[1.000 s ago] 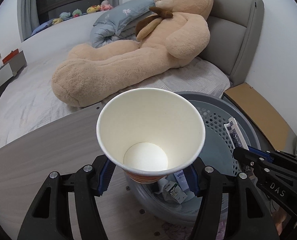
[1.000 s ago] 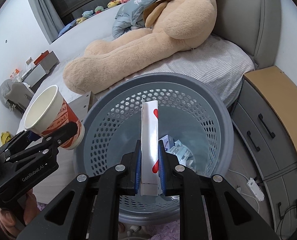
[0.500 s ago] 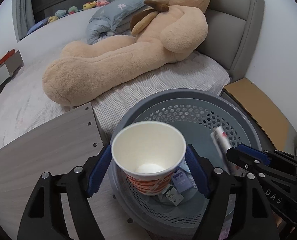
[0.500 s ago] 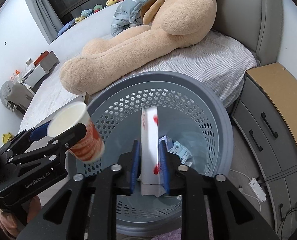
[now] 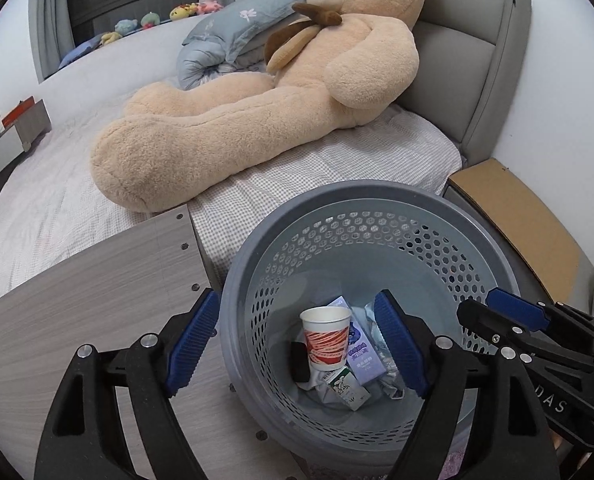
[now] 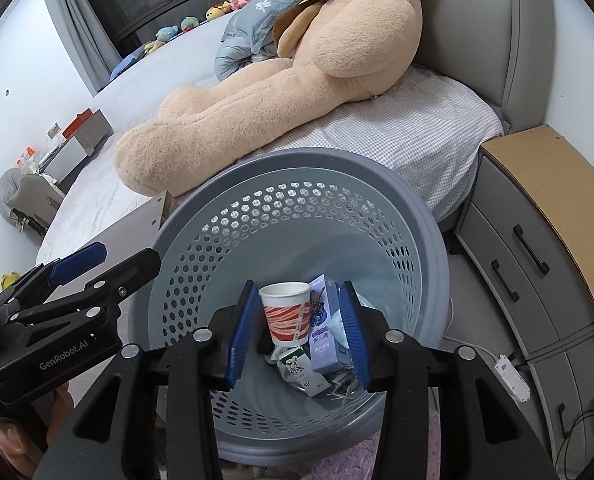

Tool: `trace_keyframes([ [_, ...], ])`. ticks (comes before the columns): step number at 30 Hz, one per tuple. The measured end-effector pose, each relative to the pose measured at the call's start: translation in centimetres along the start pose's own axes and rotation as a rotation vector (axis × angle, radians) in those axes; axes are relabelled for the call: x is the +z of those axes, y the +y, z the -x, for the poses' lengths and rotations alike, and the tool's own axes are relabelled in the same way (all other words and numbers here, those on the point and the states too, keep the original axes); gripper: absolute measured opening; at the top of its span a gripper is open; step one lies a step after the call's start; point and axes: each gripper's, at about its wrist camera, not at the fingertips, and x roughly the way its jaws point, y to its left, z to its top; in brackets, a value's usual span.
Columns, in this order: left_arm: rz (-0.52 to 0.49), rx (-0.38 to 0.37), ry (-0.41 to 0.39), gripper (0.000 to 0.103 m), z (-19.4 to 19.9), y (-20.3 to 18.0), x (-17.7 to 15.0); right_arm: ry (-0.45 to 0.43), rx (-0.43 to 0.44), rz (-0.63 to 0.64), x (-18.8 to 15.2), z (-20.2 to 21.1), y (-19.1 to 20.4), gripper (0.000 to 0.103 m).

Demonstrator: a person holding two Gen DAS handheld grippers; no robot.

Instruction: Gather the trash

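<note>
Since a second ago both loads have dropped: in the left wrist view the paper cup [image 5: 324, 336] has left the left hand-held gripper [image 5: 297, 340], whose blue pads now stand spread and empty, and sits upright at the bottom of the grey basket [image 5: 377, 216] among a purple carton [image 5: 362, 354] and a small green-and-white box [image 5: 347, 387], with the bench [image 5: 97, 280] just to the left. In the right wrist view the right hand-held gripper [image 6: 297, 332] is likewise spread wide and holds nothing above the basket [image 6: 297, 168], the cup [image 6: 287, 312] standing beside the purple carton [image 6: 326, 334], the teddy bear [image 6: 297, 80] on the bed behind.
</note>
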Motion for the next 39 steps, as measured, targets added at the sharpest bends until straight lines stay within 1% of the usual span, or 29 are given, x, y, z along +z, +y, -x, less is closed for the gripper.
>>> trace_keyframes([
  [11, 0.01, 0.012, -0.011, 0.081, 0.9, 0.5, -0.4, -0.004, -0.003, -0.004, -0.3, 0.5, 0.0, 0.041],
  [20, 0.022, 0.02, -0.019, 0.084, 1.6, 0.8, -0.4, -0.016, -0.003, -0.004, -0.5, 1.1, 0.3, 0.045],
  [24, 0.022, 0.025, -0.028, 0.088, 2.0, 0.8, -0.4, -0.024, -0.002, -0.007, -0.4, 1.5, 0.3, 0.05],
  [29, 0.021, 0.034, -0.045, 0.094, 2.5, 0.8, -0.4, -0.032, -0.004, -0.008, -0.4, 1.8, 0.2, 0.051],
  [39, 0.017, 0.034, -0.047, 0.096, 3.0, 0.6, -0.5, -0.047, -0.006, -0.01, -0.5, 2.5, 0.2, 0.055],
])
